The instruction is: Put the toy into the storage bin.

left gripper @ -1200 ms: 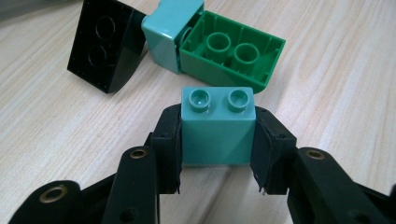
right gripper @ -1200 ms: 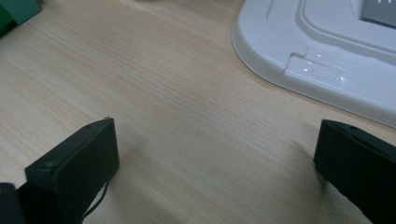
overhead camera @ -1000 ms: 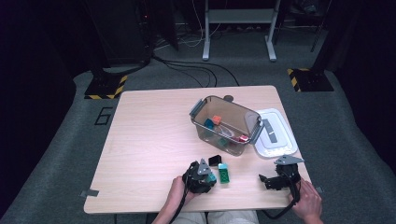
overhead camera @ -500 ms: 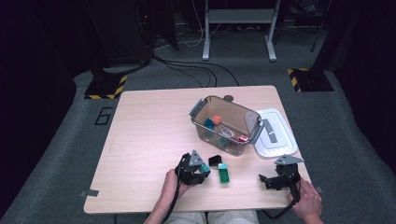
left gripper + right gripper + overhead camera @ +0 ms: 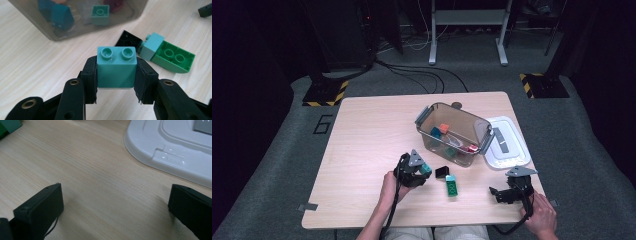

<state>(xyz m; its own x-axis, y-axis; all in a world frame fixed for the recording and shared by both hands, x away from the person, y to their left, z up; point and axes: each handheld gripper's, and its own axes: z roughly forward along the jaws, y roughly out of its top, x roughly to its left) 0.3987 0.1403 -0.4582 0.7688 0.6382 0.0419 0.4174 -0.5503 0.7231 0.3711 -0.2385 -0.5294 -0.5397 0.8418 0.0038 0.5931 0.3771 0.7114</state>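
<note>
Left hand-held gripper (image 5: 116, 82) is clamped on a teal two-stud brick (image 5: 116, 67), held just above the worktop (image 5: 362, 135) near the clear bin (image 5: 453, 134). Right hand-held gripper (image 5: 115, 205) rests low on the worktop beside the white lid (image 5: 175, 150), jaws wide apart, nothing between. Risk: pads grip only the brick's lower sides, so a tilt could let it slip; it could also clip the bin wall going in.

Smooth plastic teal brick (image 5: 116, 66) — matt, pale wood-grain table (image 5: 37, 65).
</note>
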